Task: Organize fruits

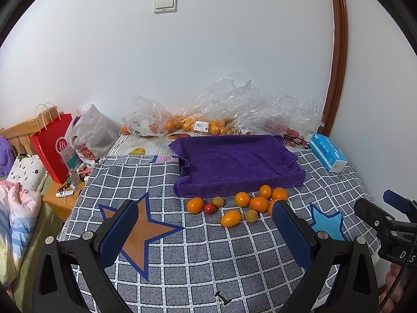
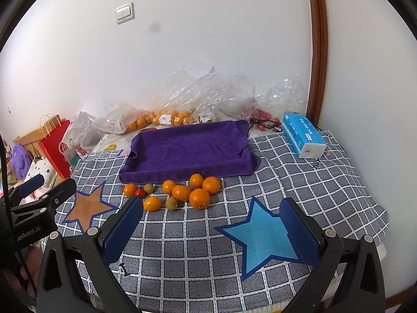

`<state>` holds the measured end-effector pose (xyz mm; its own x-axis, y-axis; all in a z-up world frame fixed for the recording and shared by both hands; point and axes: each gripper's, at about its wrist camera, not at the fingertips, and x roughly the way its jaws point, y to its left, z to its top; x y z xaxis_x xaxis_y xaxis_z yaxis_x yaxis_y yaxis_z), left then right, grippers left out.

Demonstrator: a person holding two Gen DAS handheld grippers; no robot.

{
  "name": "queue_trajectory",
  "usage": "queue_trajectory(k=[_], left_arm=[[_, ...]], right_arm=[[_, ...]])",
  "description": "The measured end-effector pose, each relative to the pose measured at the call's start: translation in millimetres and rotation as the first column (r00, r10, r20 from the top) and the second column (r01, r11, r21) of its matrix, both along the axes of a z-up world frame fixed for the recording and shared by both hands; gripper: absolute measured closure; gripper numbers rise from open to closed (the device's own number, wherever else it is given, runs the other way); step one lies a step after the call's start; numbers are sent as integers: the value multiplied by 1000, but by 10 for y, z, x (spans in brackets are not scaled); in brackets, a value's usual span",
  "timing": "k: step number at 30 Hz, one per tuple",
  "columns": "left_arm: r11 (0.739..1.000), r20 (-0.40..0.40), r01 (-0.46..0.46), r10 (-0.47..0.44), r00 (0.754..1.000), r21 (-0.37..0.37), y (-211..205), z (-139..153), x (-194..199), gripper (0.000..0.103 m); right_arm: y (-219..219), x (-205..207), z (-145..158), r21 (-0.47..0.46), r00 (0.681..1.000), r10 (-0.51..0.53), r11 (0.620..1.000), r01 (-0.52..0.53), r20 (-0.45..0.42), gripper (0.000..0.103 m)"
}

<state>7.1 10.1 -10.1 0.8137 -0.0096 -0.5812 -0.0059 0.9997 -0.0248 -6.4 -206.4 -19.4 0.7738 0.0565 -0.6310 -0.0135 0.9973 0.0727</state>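
While both spread and empty, left tongs [image 1: 206, 224] and right tongs [image 2: 212, 220] above loose fruits [image 2: 179, 191] beside purple towel [image 2: 187, 151].

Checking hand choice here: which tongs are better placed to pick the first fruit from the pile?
Probably left: the left tongs frame the fruit pile between open fingers, while the right tongs aim mostly beside it.

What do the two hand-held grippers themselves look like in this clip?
Both match: the left hand-held gripper and right hand-held gripper have black plastic arms with silver screws and flat fingers with textured dark-blue pads. White lettering marks the left body; a black cable hangs beside it.
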Motion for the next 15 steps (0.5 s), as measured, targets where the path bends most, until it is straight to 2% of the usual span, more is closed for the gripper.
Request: queue_trajectory(k=[15], left_arm=[[1000,-13,-4,3,1000,-9,70,-44,42,0]], right_arm=[[44,63,-64,-1,1000,7,1000,-7,-10,0]])
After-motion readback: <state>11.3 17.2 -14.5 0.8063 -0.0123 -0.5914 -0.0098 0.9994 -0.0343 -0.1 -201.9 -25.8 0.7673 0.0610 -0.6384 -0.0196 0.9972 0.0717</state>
